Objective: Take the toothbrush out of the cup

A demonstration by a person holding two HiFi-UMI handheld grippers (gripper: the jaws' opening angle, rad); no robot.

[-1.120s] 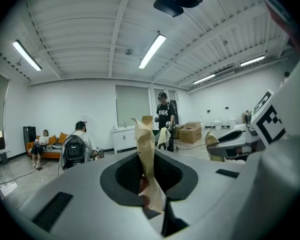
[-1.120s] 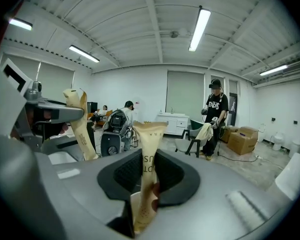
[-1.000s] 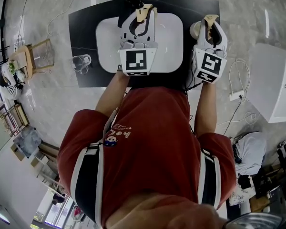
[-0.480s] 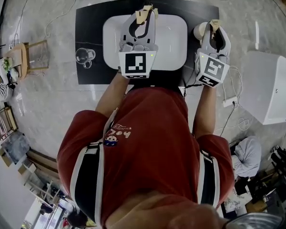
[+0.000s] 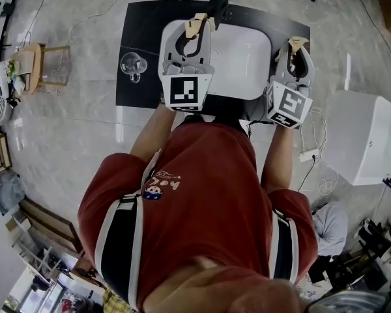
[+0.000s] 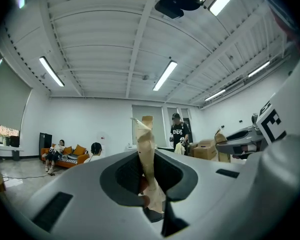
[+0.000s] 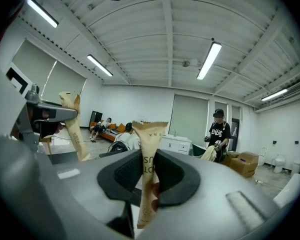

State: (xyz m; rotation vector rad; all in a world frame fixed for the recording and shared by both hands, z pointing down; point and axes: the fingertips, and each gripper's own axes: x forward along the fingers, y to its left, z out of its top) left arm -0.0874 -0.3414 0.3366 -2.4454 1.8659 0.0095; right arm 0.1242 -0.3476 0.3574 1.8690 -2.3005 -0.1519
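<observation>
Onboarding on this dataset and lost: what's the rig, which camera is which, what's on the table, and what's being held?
There is no robot here. A person holds a hand tool in each hand, and each tool ends in a two-jaw claw. The top-down picture comes from a camera on the person's head. The other two cameras ride on the tools and look along their jaws into the room. On the black table sit a white basin and a glass mug. The left claw is shut on a crumpled tan packet. The right claw is shut on a printed tan packet.

Red shirt [image 5: 208, 194], black tabletop [image 5: 143, 25], white basin [image 5: 246, 52], tan sachets [image 6: 148, 154] [image 7: 150, 154], grey floor [image 5: 72, 135]
</observation>
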